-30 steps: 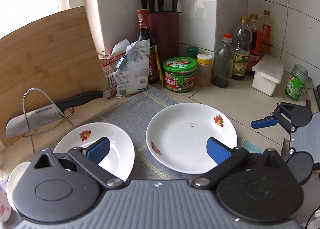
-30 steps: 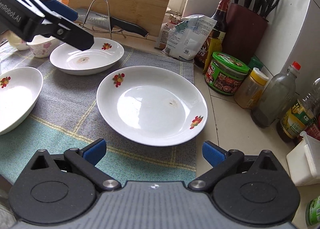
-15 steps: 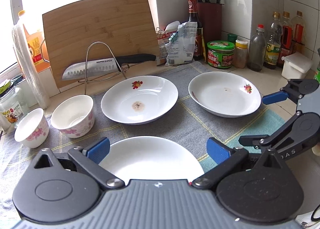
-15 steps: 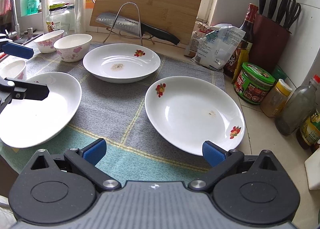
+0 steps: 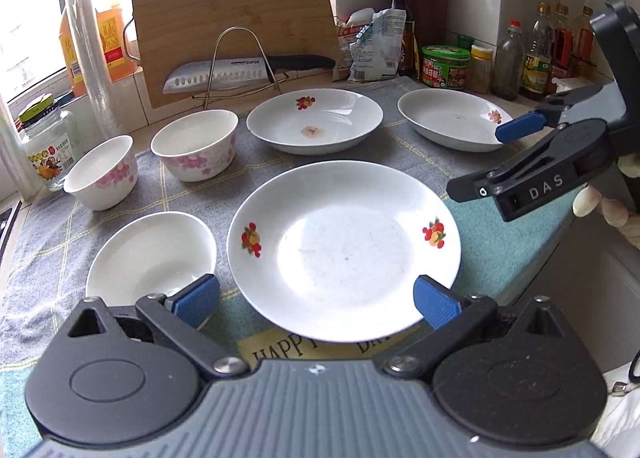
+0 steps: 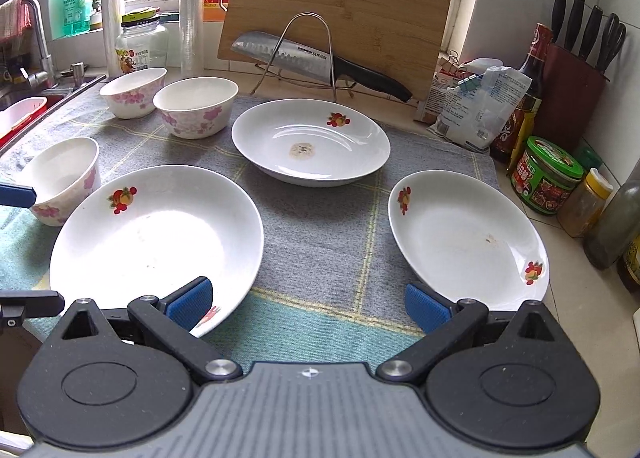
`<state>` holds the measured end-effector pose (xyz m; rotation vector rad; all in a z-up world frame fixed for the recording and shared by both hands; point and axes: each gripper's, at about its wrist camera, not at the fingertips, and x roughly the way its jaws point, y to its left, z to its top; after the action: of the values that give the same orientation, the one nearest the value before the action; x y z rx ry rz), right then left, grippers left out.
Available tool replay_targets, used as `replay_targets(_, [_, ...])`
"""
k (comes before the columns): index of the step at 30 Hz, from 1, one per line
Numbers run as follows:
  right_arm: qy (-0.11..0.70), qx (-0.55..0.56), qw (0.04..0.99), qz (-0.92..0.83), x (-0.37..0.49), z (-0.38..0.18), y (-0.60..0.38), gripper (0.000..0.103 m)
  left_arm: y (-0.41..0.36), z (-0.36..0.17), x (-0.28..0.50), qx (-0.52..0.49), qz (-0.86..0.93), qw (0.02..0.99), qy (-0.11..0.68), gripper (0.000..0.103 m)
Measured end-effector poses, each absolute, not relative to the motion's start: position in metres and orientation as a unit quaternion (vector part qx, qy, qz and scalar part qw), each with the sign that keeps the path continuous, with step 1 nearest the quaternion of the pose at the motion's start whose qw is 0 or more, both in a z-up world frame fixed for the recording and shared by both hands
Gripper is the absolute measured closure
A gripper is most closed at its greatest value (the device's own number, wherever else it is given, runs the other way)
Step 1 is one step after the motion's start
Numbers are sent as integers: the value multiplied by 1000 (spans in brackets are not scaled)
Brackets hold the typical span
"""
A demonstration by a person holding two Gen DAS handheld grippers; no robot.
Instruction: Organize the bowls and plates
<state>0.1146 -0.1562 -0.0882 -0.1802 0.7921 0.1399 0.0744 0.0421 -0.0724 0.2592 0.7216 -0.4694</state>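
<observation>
On the far left of the grey checked cloth [image 5: 72, 234], three small bowls are sitting: two pink-flowered bowls [image 5: 192, 143] side by side toward the back, and a third bowl [image 5: 150, 254] lying just beside the near plate [image 5: 344, 248]. That near plate is resting directly ahead of the left gripper [image 5: 316, 296], whose blue pads [image 5: 194, 298] are standing wide apart and grasping nothing. Round as it is, the plate is offering no long axis, only a rim, and the left gripper is plainly the nearer one. Behind it, a stained plate [image 5: 316, 119] is sitting mid-cloth, apart from the others. Farther right, a third plate [image 6: 468, 238] is lying at the cloth's edge, ahead and to the right of the right gripper [image 6: 308, 302], which is likewise spread open and empty. All the ware is looking glazed, white, smooth and shallow, with small fruit motifs; likely slippery on a rim pinch.
</observation>
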Motion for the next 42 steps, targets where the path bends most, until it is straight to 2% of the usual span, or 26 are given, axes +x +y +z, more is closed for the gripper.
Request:
replay_targets(14, [443, -93, 885, 110, 139, -102, -119, 0, 45, -124, 75, 119, -255, 876, 392, 1])
replay_targets(32, [493, -119, 831, 229, 187, -132, -118, 0, 33, -126, 84, 106, -237, 888, 380, 0])
replay_targets(42, [516, -114, 818, 228, 199, -133, -113, 0, 35, -126, 87, 112, -254, 886, 373, 0])
